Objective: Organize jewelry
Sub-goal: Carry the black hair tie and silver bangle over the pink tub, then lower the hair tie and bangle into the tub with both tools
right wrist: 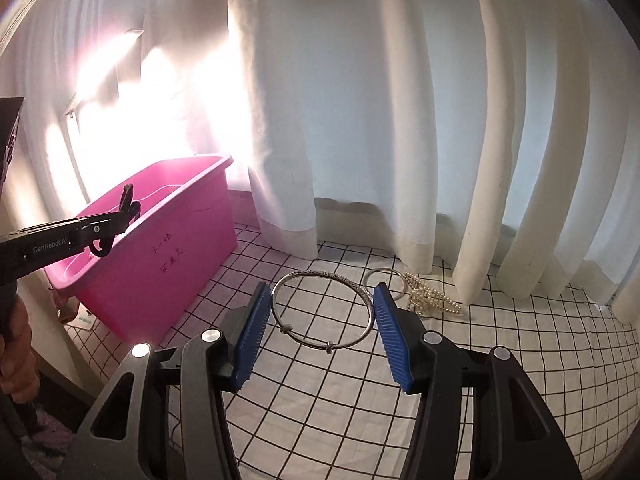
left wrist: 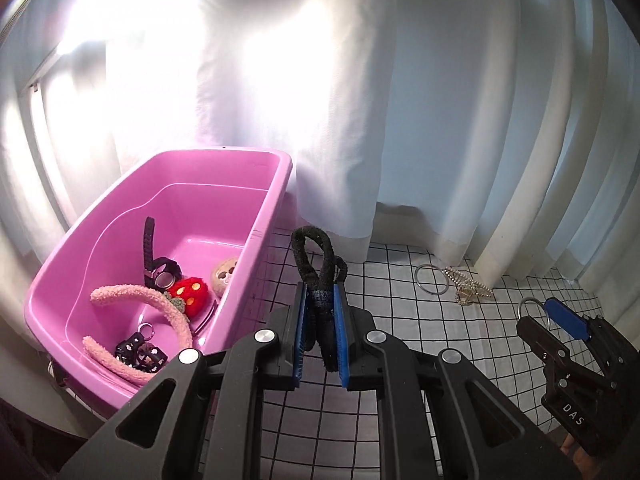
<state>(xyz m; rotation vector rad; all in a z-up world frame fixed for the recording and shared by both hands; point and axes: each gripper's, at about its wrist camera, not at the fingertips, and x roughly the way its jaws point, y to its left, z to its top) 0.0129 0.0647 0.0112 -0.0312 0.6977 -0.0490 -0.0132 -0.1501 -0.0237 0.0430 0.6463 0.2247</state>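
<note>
Reading "GenRobot.AI", left gripper jaws clamp hair tie; right gripper pinches bangle.

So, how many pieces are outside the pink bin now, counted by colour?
Silver: 2 (held bangle, loose bangle)
Black: 1 (hair tie)
Gold: 1 (beaded clip)
Total: 4

both wrist views face the curtain, sharing the pink bin.
</note>
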